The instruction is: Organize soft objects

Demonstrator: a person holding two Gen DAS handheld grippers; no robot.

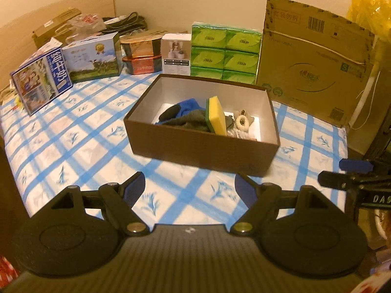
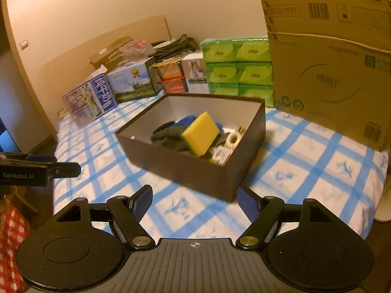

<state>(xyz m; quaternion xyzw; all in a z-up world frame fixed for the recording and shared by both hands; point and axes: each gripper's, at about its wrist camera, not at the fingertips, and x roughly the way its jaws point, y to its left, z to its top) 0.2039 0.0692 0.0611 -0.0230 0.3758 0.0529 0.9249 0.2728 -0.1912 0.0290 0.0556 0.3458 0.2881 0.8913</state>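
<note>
A dark brown open box [image 1: 195, 146] [image 2: 195, 171] sits on the blue-checked tablecloth [image 1: 73, 136]. Inside lie a yellow-green sponge [image 1: 216, 114] [image 2: 201, 133], a grey cloth [image 1: 190, 120] [image 2: 168, 135], a blue cloth [image 1: 189, 105], a black item [image 1: 169, 113] and a small white toy [image 1: 242, 122] [image 2: 233, 138]. My left gripper [image 1: 189, 190] is open and empty, hovering in front of the box. My right gripper [image 2: 195, 200] is open and empty, near the box's front corner. Each gripper shows at the edge of the other's view [image 1: 347, 173] [image 2: 56, 168].
Along the back wall stand green tissue packs [image 1: 224, 53] [image 2: 237, 66], a large cardboard box [image 1: 315, 61] [image 2: 332, 68], a white carton [image 1: 176, 53], milk cartons [image 1: 95, 57] [image 1: 41, 80] and red tins [image 1: 141, 53]. A yellow bag [image 1: 369, 9] hangs at right.
</note>
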